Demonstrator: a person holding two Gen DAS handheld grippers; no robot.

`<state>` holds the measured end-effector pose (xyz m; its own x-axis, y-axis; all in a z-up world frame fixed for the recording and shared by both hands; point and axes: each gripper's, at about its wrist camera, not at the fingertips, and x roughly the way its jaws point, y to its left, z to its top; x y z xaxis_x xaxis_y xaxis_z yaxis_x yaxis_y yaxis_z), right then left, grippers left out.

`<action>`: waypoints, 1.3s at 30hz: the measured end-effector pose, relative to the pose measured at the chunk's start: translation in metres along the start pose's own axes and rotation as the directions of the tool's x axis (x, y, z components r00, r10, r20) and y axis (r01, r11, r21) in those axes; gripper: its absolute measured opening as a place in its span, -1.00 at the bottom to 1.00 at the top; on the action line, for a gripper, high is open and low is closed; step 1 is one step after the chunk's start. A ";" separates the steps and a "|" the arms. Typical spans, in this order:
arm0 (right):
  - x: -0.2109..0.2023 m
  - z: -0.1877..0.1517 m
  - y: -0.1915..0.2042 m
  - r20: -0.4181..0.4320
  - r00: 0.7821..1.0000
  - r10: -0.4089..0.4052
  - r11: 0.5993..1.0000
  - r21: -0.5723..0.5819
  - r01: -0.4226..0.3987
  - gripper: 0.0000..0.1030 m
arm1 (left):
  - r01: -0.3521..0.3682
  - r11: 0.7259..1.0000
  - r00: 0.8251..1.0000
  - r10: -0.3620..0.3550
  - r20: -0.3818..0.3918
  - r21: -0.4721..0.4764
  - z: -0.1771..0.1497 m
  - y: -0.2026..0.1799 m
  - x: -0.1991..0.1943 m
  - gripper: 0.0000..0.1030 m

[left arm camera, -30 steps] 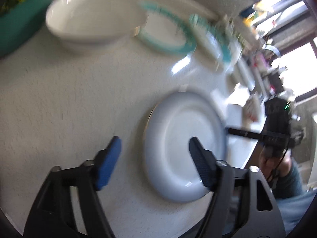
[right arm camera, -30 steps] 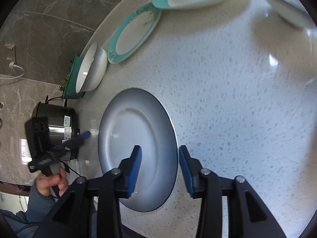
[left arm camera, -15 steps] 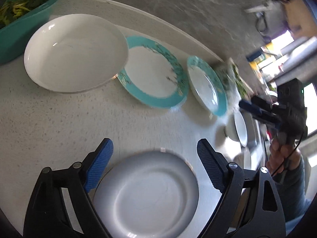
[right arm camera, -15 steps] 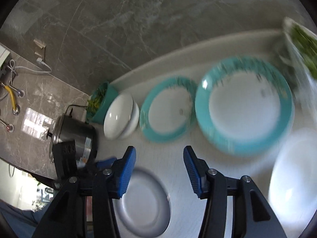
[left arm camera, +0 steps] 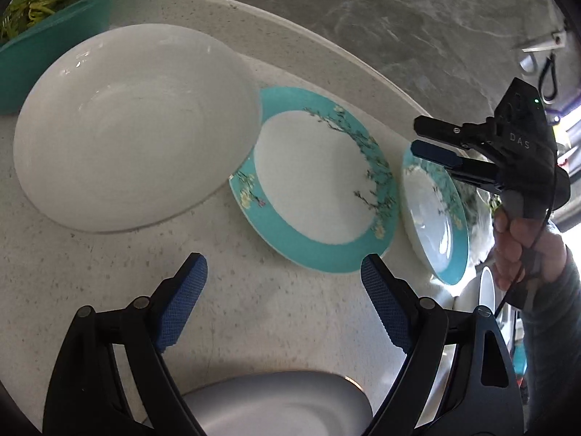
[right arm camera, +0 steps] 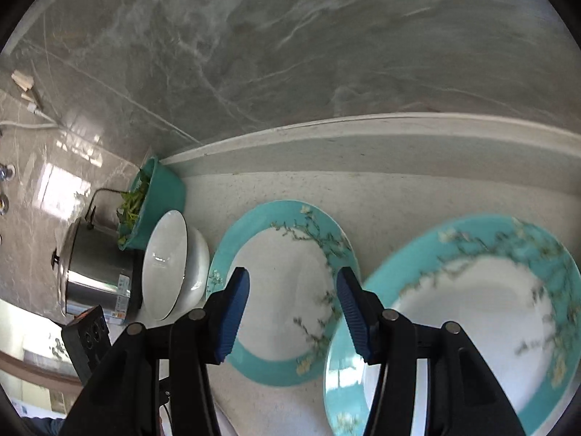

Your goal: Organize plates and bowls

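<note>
A large white bowl (left arm camera: 134, 123) sits at the back left of the speckled counter (left arm camera: 109, 265). Right of it lie a flat teal-rimmed flowered plate (left arm camera: 319, 181) and a deeper teal-rimmed plate (left arm camera: 435, 214). A grey plate (left arm camera: 279, 403) lies under my left gripper (left arm camera: 279, 290), which is open and empty above the counter. My right gripper (right arm camera: 290, 312) is open and empty, hovering over the flat teal plate (right arm camera: 283, 290), with the deeper teal plate (right arm camera: 472, 312) to its right and the white bowl (right arm camera: 170, 265) to its left. The right gripper also shows in the left wrist view (left arm camera: 435, 141).
A teal tub of greens (left arm camera: 54, 25) stands behind the white bowl, against the marble wall (right arm camera: 290, 54). A steel pot (right arm camera: 90, 272) stands at the far left. More white dishes (left arm camera: 486, 290) sit at the counter's right end.
Both grippers pulled back from the grey plate and turned toward the back of the counter. The right gripper opened wider and came over the teal plates. The grey plate stayed put.
</note>
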<state>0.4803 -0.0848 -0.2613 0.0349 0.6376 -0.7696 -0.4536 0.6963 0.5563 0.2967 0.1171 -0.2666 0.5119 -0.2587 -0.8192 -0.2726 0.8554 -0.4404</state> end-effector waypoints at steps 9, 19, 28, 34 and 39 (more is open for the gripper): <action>0.027 0.017 -0.008 -0.063 0.996 -0.057 0.998 -0.041 0.055 0.06 | 0.007 1.000 1.000 -0.007 -0.019 -0.023 0.005 -0.005 0.023 0.65; 0.041 0.025 -0.020 -0.140 0.988 -0.071 0.996 -0.061 0.063 0.00 | 0.025 0.998 0.999 -0.026 -0.023 -0.063 0.012 -0.003 0.035 0.45; 0.057 0.031 -0.013 -0.225 0.969 -0.103 0.990 -0.119 0.078 -0.04 | 0.028 0.997 0.999 -0.030 -0.026 -0.073 0.014 0.000 0.038 -0.13; 0.058 0.032 -0.014 -0.247 0.962 -0.118 0.987 -0.131 0.087 -0.06 | 0.025 0.997 0.999 -0.027 -0.027 -0.076 0.015 0.003 0.039 -0.39; 0.063 0.031 -0.009 -0.253 0.952 -0.170 0.978 -0.164 0.131 -0.37 | 0.044 0.993 0.999 -0.047 -0.027 -0.111 0.017 0.012 0.038 -0.47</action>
<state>0.5139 -0.0402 -0.3051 -0.1151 0.4052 -0.9070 -0.5853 0.7101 0.3915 0.3271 0.1251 -0.2965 0.5021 -0.3104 -0.8072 -0.3388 0.7881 -0.5138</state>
